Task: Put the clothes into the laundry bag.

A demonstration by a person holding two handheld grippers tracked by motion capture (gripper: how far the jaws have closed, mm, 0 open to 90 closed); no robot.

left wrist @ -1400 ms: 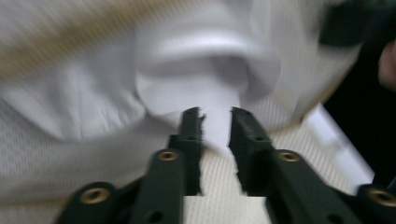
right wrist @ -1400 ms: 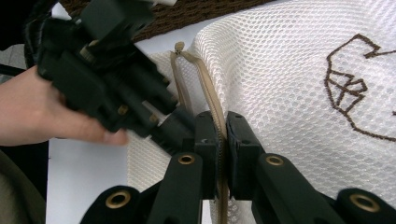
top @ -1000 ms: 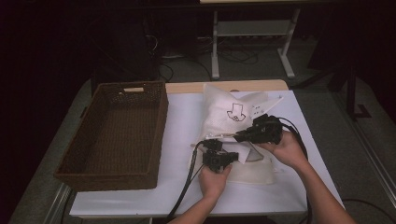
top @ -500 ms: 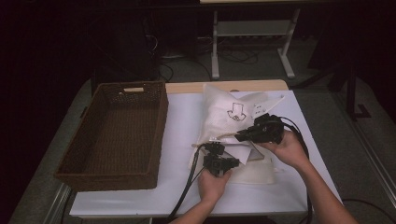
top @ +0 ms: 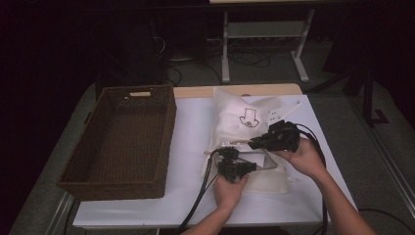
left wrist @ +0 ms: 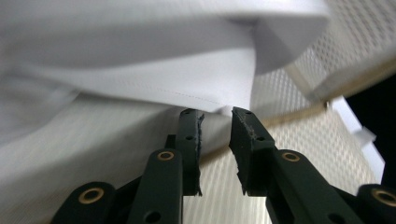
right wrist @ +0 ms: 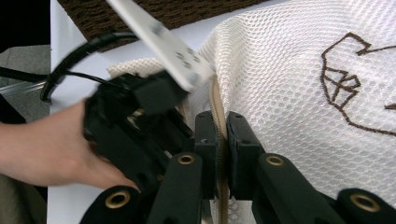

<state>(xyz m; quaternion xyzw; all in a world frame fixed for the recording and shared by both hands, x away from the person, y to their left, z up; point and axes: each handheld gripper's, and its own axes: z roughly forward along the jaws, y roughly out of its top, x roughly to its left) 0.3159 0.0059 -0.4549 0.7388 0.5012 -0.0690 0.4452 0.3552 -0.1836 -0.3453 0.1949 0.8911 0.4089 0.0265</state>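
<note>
Right claw (right wrist: 221, 135) pinches the mesh bag's (right wrist: 299, 93) tan edge

The right tool (right wrist: 222, 128) has its two black jaws closed on the tan edge band (right wrist: 217, 105) of a white mesh bag (right wrist: 289, 79). The bag carries a brown stitched drawing (right wrist: 348, 84). To the left, a hand (right wrist: 42, 144) holds the left tool (right wrist: 135, 126), close beside the bag. Behind lies a brown woven basket (right wrist: 159, 11) on the white counter (right wrist: 63, 70).
</note>
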